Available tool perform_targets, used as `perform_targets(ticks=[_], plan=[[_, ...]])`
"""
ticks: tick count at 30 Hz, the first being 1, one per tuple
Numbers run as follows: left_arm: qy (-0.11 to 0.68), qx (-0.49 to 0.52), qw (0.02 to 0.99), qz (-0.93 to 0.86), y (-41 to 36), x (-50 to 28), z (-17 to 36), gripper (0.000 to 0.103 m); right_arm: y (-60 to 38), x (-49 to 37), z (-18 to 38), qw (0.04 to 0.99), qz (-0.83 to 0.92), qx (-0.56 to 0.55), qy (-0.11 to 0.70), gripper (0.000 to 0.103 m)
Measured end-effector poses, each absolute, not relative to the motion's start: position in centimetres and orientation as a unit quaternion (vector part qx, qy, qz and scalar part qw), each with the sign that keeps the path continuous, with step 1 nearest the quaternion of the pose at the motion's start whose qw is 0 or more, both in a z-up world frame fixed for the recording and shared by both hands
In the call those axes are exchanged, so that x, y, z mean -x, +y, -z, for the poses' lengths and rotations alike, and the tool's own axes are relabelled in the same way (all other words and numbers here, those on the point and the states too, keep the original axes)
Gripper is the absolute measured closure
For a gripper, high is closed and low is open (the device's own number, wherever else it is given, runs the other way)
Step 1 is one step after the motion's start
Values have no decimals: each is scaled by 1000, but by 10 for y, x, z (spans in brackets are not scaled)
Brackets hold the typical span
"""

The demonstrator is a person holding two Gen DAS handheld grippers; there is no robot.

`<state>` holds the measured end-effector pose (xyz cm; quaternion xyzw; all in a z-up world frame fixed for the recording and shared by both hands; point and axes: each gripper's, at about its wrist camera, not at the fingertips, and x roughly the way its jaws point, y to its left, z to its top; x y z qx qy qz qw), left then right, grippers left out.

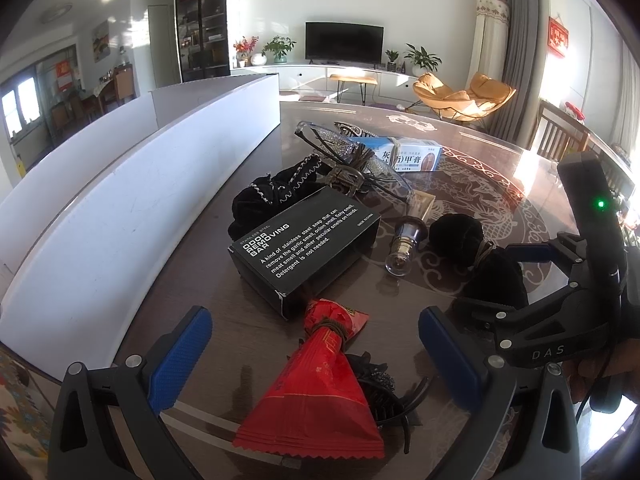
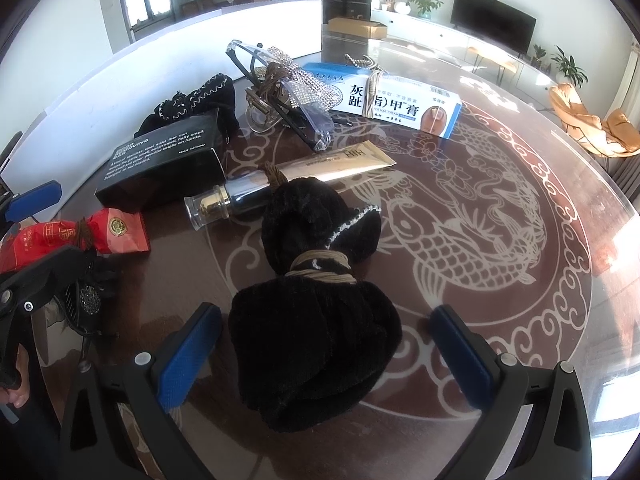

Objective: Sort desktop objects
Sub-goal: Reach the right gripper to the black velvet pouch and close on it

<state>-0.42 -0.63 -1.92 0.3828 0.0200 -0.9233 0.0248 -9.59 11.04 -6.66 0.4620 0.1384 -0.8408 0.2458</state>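
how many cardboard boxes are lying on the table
2: the black odor removing bar box at the left by the white board, and the blue-and-white nail cream box at the far side. Others may be hidden.

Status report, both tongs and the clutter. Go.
Left tongs open, straddling red candy wrapper. Right tongs open, around black velvet pouch. Nothing gripped. Black hair clip tucked against the wrapper.

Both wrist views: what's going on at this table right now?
A person holds two grippers over a cluttered glass-topped table. The left gripper is open around a red wrapped packet; the right gripper is open around a tied black cloth bundle. Neither is gripped yet. A black box, a cream tube and a blue-white box lie unsorted behind.
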Motion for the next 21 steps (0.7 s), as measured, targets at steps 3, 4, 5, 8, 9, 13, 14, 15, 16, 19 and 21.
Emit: perform_targets(ticks=[3, 4, 5, 8, 9, 13, 14, 15, 16, 19, 21], plan=[[19, -383, 24, 923, -6, 4, 19, 0, 109, 96, 67, 241, 844, -460, 135, 0], [19, -383, 24, 923, -6, 4, 19, 0, 109, 95, 67, 240, 845, -459, 133, 0], [19, -383, 24, 923, -7, 4, 19, 0, 110, 94, 67, 240, 846, -457, 132, 0], [18, -384, 24, 923, -6, 4, 19, 0, 110, 94, 67, 240, 848, -454, 132, 0], [17, -384, 23, 923, -6, 4, 19, 0, 110, 94, 67, 240, 847, -454, 132, 0], [16, -385, 23, 923, -5, 4, 19, 0, 109, 95, 67, 242, 845, -458, 136, 0], [15, -385, 23, 922, -4, 4, 20, 0, 109, 97, 67, 243, 844, -459, 137, 0], [14, -385, 23, 922, -4, 4, 20, 0, 109, 98, 67, 244, 842, -460, 138, 0], [14, -385, 23, 922, -3, 4, 20, 0, 109, 98, 67, 246, 842, -461, 138, 1], [14, -386, 23, 922, -3, 5, 20, 0, 109, 92, 62, 263, 847, -441, 139, 38], [13, -388, 22, 921, -2, 5, 21, 0, 108, 90, 58, 262, 848, -440, 136, 61]])
